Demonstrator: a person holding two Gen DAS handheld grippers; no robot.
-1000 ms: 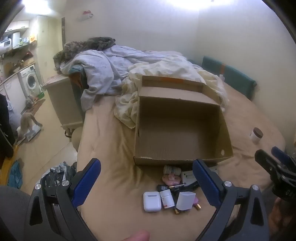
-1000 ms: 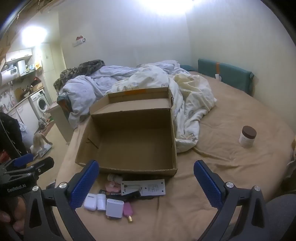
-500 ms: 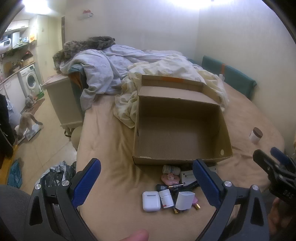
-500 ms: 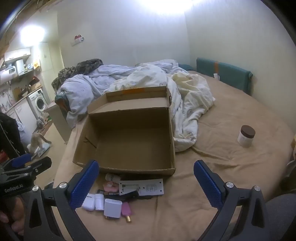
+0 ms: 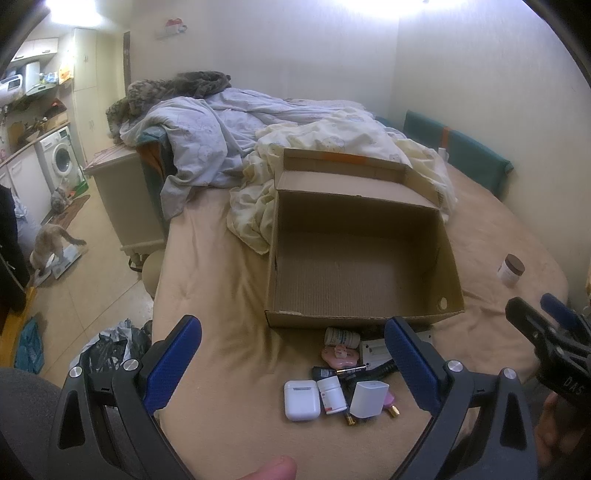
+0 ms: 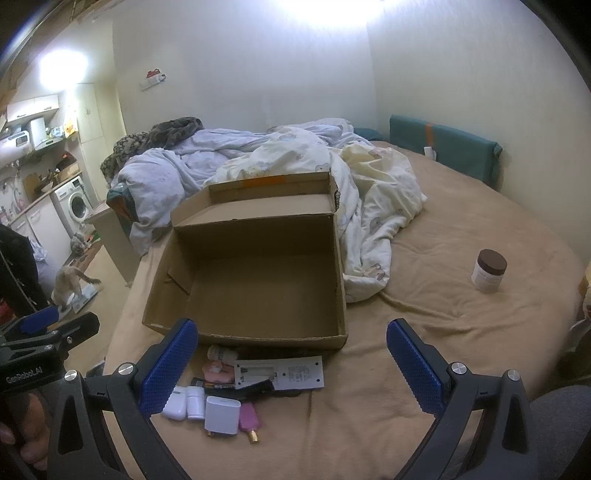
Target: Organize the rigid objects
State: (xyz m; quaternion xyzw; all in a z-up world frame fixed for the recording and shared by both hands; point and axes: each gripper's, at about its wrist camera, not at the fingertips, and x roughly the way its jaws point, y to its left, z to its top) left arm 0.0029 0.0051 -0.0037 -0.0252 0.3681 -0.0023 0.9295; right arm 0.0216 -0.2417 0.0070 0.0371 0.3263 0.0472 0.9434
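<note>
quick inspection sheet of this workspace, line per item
surface: bed with tan cover, rumpled duvet at far end
job's things: open cardboard box, nothing seen inside; white earbud case, pill bottle, white block and other small items piled before it
clutter: brown-lidded jar standing apart
grippers: left gripper and right gripper open, holding nothing
cables: nothing seen
surroundings: washing machine, cat on floor

A blown-out white glare sits on the wall at the top of both views, and a second lamp flares at upper left. The room is otherwise dim and warm-toned, with soft shadow inside the cardboard box. Fisheye bending curves the edges, corners vignette to black, and detail is grainy.
</note>
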